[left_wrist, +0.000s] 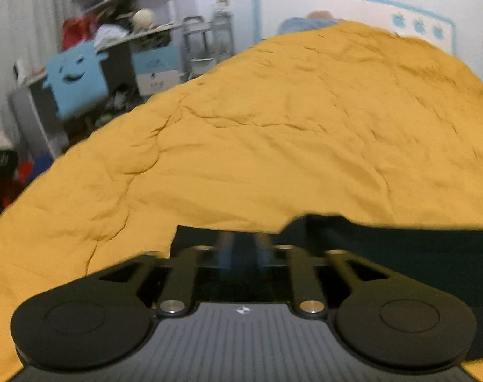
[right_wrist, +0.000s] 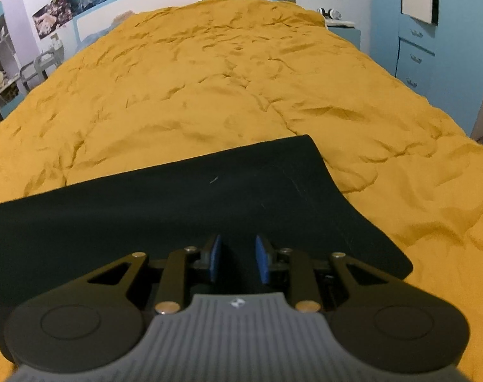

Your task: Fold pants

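A wide bed under a rumpled mustard-yellow cotton cover (right_wrist: pixel 209 95) carries the dark, smooth-cloth pants (right_wrist: pixel 177 197), which lie flat across its near end, their right edge curving away toward the far side. The right gripper (right_wrist: pixel 238 262) hovers low over the near part of the cloth, its blue-padded fingers (right_wrist: pixel 215 262) parted with nothing pinched. The left gripper (left_wrist: pixel 243 248) sits at the pants' left end, too blurred to tell its state. To fold cleanly, each should probably clamp a matching corner before lifting, keeping the edges level.

one dark pants (right_wrist: pixel 177 203), one mustard bedspread (right_wrist: pixel 209 79), two grippers (right_wrist: pixel 238 261)
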The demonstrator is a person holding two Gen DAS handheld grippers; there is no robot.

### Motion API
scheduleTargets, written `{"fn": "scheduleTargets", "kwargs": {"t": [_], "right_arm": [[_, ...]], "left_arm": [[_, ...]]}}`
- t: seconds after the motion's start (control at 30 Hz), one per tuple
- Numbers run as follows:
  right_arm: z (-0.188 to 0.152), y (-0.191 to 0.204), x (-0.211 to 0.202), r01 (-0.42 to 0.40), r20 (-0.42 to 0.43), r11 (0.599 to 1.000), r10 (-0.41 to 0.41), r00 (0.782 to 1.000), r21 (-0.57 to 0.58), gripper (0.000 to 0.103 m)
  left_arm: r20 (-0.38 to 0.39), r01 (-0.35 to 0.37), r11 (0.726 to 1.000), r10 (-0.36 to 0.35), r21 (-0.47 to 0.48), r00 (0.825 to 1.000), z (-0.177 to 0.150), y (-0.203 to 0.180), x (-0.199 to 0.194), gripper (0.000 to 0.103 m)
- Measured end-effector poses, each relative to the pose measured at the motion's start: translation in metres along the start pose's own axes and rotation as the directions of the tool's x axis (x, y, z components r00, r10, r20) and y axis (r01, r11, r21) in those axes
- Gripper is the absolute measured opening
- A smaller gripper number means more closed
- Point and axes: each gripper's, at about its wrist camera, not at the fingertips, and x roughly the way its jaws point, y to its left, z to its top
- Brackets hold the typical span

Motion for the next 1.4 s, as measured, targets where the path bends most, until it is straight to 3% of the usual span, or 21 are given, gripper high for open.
{"fn": "scheduleTargets", "kwargs": {"t": [0.13, 0.23, 0.27, 0.3, 0.47, 0.57, 0.6, 0.73, 0.77, 0.87, 0.97, 1.13, 1.3, 1.37, 1.4], "right_arm": [[0.002, 0.002, 0.007, 0.004, -0.003, 1.000, -0.004, 1.000, 0.012, 0.028], [0.001, 0.008, 0.009, 0.005, -0.001, 1.000, -0.005, 1.000, -0.014, 0.032], [0.001, 0.010, 0.009, 0.007, -0.002, 1.000, -0.007, 1.000, -0.027, 0.032], [0.001, 0.011, 0.009, 0.008, -0.002, 0.999, -0.008, 1.000, -0.042, 0.032], [0.001, 0.012, 0.010, 0.014, 0.002, 0.998, -0.014, 1.000, -0.055, 0.032], [0.001, 0.016, 0.013, 0.019, 0.007, 0.998, -0.018, 1.000, -0.065, 0.032], [0.000, 0.018, 0.013, 0.019, 0.008, 0.997, -0.018, 1.000, -0.073, 0.032], [-0.001, 0.025, 0.011, 0.022, 0.013, 0.993, -0.021, 1.000, -0.114, 0.032], [-0.002, 0.026, 0.011, 0.023, 0.015, 0.992, -0.021, 1.000, -0.124, 0.032], [-0.002, 0.034, 0.007, 0.018, 0.023, 0.987, -0.014, 1.000, -0.158, 0.032], [-0.004, 0.047, 0.002, -0.007, 0.022, 0.981, 0.012, 1.000, -0.193, 0.032], [-0.014, 0.070, -0.006, -0.013, -0.017, 0.969, 0.009, 1.000, -0.247, 0.032], [-0.025, 0.078, -0.025, -0.020, -0.058, 0.974, 0.007, 0.998, -0.228, 0.032], [-0.029, 0.083, -0.035, -0.027, -0.071, 0.974, 0.012, 0.997, -0.225, 0.032], [-0.032, 0.088, -0.041, -0.040, -0.077, 0.972, 0.022, 0.997, -0.234, 0.032]], "left_arm": [[-0.055, 0.031, 0.998, -0.028, 0.061, 0.998, -0.023, -0.024, 0.002, 0.057], [-0.103, -0.045, 0.987, 0.061, 0.152, 0.993, -0.033, -0.037, 0.016, 0.055], [-0.121, -0.069, 0.982, 0.091, 0.173, 0.988, -0.034, -0.038, 0.021, 0.034], [-0.128, -0.090, 0.980, 0.114, 0.178, 0.985, -0.032, -0.035, 0.023, 0.003], [-0.051, -0.167, 0.983, 0.172, 0.082, 0.984, 0.002, -0.004, 0.018, 0.001], [-0.055, -0.196, 0.980, 0.197, 0.023, 0.979, 0.024, 0.013, 0.032, 0.002], [-0.059, -0.213, 0.977, 0.213, 0.009, 0.975, 0.028, 0.017, 0.037, 0.013], [-0.050, -0.299, 0.952, 0.296, -0.061, 0.954, 0.035, 0.030, 0.043, 0.025], [-0.054, -0.297, 0.951, 0.293, -0.087, 0.955, 0.035, 0.033, 0.040, 0.031], [-0.070, -0.243, 0.952, 0.234, -0.183, 0.970, 0.027, 0.048, 0.023, 0.032], [-0.121, -0.149, 0.939, 0.117, -0.308, 0.986, 0.012, 0.066, 0.012, 0.032], [-0.171, -0.068, 0.852, -0.026, -0.519, 0.985, -0.020, 0.090, 0.010, 0.032], [-0.161, -0.063, 0.775, -0.050, -0.628, 0.986, -0.034, 0.107, 0.019, 0.032], [-0.151, -0.065, 0.760, -0.044, -0.647, 0.987, -0.036, 0.110, 0.021, 0.031], [-0.146, -0.063, 0.757, -0.043, -0.650, 0.988, -0.037, 0.111, 0.022, 0.022]]}}
